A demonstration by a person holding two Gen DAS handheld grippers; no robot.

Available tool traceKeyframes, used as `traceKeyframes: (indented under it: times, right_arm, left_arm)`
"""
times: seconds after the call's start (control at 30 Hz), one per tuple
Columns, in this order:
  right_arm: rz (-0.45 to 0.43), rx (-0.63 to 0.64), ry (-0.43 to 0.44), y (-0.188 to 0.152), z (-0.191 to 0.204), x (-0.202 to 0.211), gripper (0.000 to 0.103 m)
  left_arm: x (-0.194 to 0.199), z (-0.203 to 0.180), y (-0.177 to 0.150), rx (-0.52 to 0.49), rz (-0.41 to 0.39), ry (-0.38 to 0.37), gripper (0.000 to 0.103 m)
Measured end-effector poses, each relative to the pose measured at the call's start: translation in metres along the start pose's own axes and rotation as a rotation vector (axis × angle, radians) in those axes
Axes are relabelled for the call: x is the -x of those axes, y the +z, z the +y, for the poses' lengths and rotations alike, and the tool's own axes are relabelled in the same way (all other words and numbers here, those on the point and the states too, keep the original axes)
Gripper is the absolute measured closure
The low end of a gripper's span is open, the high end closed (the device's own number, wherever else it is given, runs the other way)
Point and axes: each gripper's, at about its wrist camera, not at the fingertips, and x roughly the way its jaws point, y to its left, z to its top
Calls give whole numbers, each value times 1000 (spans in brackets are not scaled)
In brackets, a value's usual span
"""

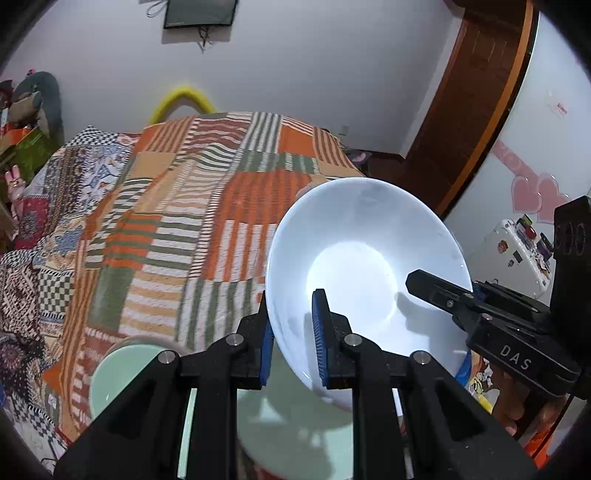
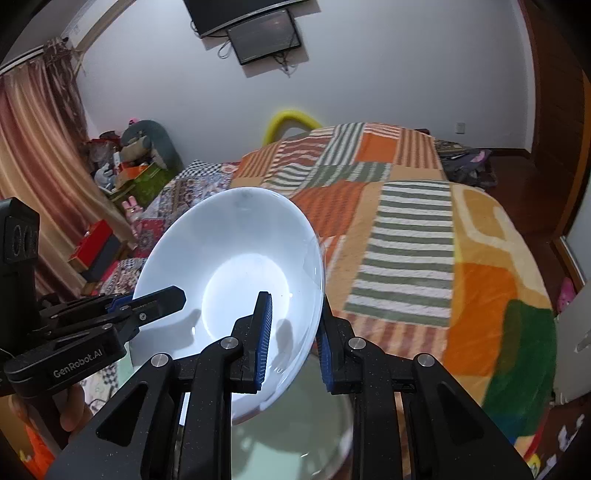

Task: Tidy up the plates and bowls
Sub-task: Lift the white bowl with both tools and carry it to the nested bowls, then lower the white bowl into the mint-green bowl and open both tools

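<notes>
A white bowl (image 1: 364, 258) was held up in the air between the two grippers, tilted so that its hollow faced the cameras, above the near end of a bed covered by a striped patchwork blanket (image 1: 207, 206). The left gripper (image 1: 293, 334) had its jaws closed on the bowl's left rim, one blue pad (image 1: 319, 332) inside the bowl and the other outside, the wall pinched between them. The right gripper (image 2: 293, 334) gripped the opposite rim in the same way, with one blue pad inside the hollow and one behind the wall; in the left wrist view it reached in from the right, its black finger lying across the inside of the bowl. Both sets of jaws were therefore nearly closed, with only the thin bowl wall between the pads. Below the lifted bowl, close to the cameras, lay a pale green plate (image 1: 295, 435) on a glass surface (image 2: 332, 424), and just left of it in the left wrist view stood a pale green bowl (image 1: 122, 373). A hand (image 2: 74, 406) held the left gripper's handle at the near left of the right wrist view. On the far wall hung a dark screen (image 2: 264, 35), and a curtain (image 2: 29, 147) covered the far left.
</notes>
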Motion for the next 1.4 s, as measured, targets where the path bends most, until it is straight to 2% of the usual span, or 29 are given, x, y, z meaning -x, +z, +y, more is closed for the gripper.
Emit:
traceKeyframes:
  times: [0.67,1.03,1.4]
  right_arm:
    - [64,135,99,-20,90,-26,82]
    - [123,180,140,-35,129,-48,82]
    - [200,198,144,-50,144,-72,82]
  left_arm:
    - [64,85,-49,137,-49,97,84]
    - [69,124,-71,202,-36,142,84]
    - [47,155,-94,270,20,154,84]
